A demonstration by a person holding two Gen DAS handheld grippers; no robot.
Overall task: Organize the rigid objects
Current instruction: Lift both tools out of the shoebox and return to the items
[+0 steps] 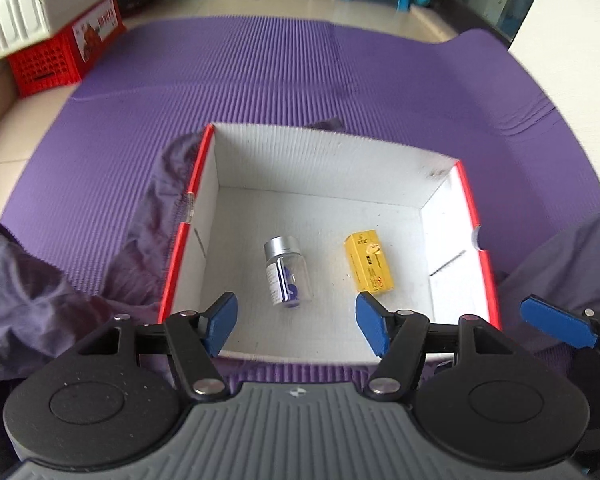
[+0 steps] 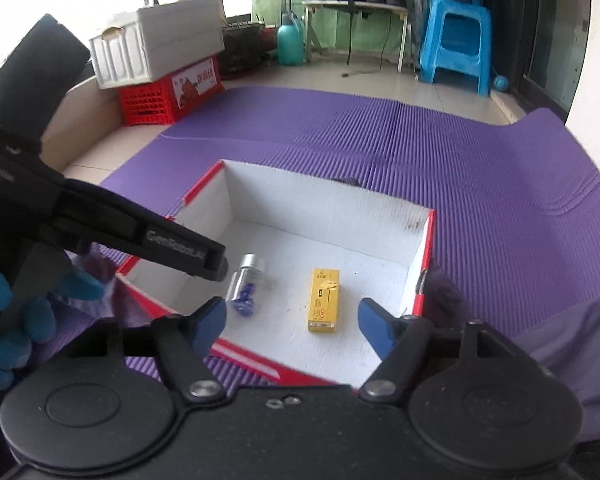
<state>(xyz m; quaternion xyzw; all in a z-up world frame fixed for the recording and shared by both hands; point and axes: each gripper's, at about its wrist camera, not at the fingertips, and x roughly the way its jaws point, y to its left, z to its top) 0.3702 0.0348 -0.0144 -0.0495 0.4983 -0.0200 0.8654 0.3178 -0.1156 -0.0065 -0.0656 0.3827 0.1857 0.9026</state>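
Note:
A white cardboard box with red edges (image 1: 440,168) (image 2: 422,240) sits on the purple mat. Inside it lie a clear bottle with a silver cap and blue contents (image 1: 286,272) (image 2: 246,286) and a small yellow carton (image 1: 369,262) (image 2: 324,300). My left gripper (image 1: 296,322) is open and empty, held above the box's near edge. My right gripper (image 2: 292,326) is open and empty, also above the near edge. The left gripper's black body (image 2: 140,240) shows in the right wrist view, and one right finger (image 1: 556,322) shows in the left wrist view.
The purple ribbed mat (image 1: 260,72) (image 2: 500,184) covers the floor. Purple cloth (image 1: 156,216) lies beside the box's left side. A red crate (image 1: 60,52) (image 2: 168,92) under a white box stands at the far left. A blue stool (image 2: 456,48) stands at the back.

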